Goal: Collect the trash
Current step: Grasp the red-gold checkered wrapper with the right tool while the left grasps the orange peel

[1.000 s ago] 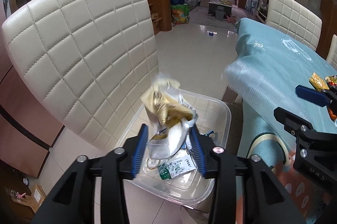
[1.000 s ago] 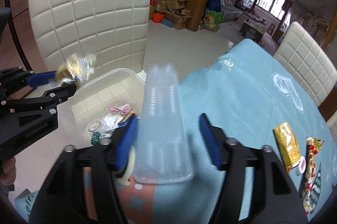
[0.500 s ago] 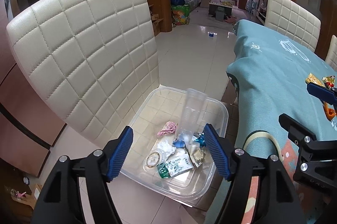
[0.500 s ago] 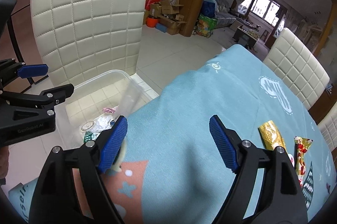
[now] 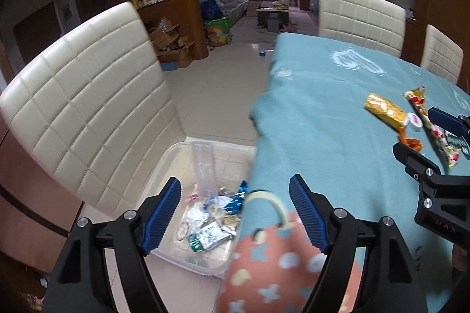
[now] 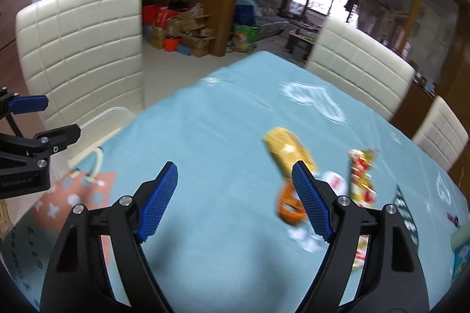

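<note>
Left gripper [image 5: 235,210] open, empty; bin [image 5: 205,263] holds cup [image 5: 204,166], wrappers [image 5: 214,224].

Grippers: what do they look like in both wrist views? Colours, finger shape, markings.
Both match: the left gripper and right gripper have matte black angular finger arms with triangular cut-outs, silver screw heads at the joints, and blue ribbed pads on the inner faces. The left gripper's body, seen from the right wrist view, carries small pale lettering too small to read. No cables or sleeves show.
</note>
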